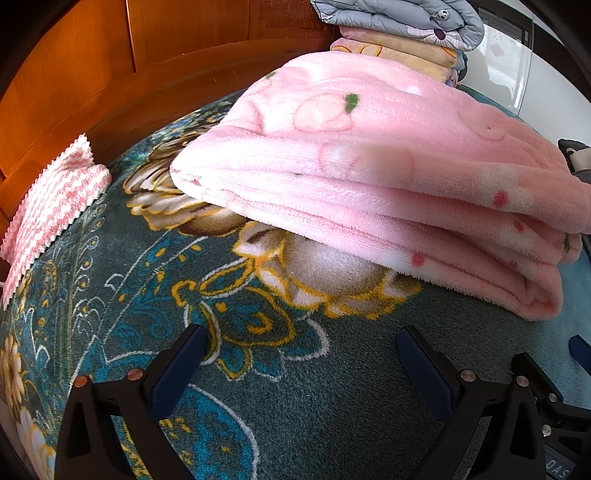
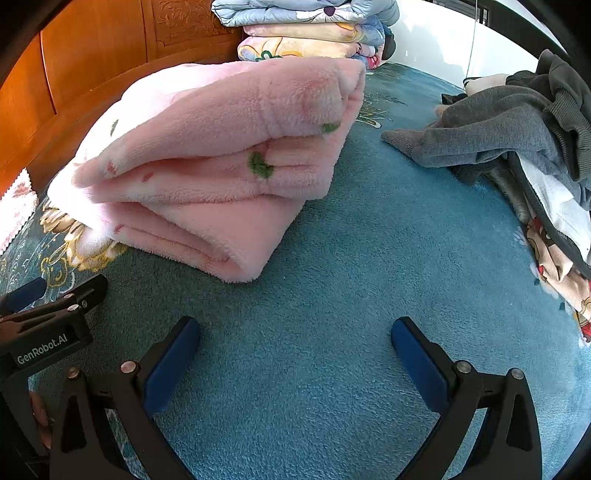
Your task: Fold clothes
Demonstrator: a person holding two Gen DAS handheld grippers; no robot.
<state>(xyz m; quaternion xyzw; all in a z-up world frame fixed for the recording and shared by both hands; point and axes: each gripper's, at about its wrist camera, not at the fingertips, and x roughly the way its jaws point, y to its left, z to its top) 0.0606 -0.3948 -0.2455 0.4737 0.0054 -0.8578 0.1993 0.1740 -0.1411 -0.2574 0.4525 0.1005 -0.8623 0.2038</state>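
Observation:
A pink fleece garment (image 1: 369,177) lies folded in several layers on the teal floral bedspread (image 1: 258,369); the right wrist view shows it (image 2: 221,155) at upper left. My left gripper (image 1: 301,349) hovers open just short of its near folded edge, nothing between the blue pads. My right gripper (image 2: 295,343) is open too, over bare teal bedspread (image 2: 351,277), a little in front and to the right of the pink stack. The left gripper (image 2: 44,306) shows at the left edge of the right wrist view.
An unfolded heap of grey and printed clothes (image 2: 517,147) lies at the right. Folded quilts (image 2: 306,33) are stacked behind the pink garment against the wooden headboard (image 1: 110,74). A pink-and-white checked cloth (image 1: 51,206) sits at the left by the headboard.

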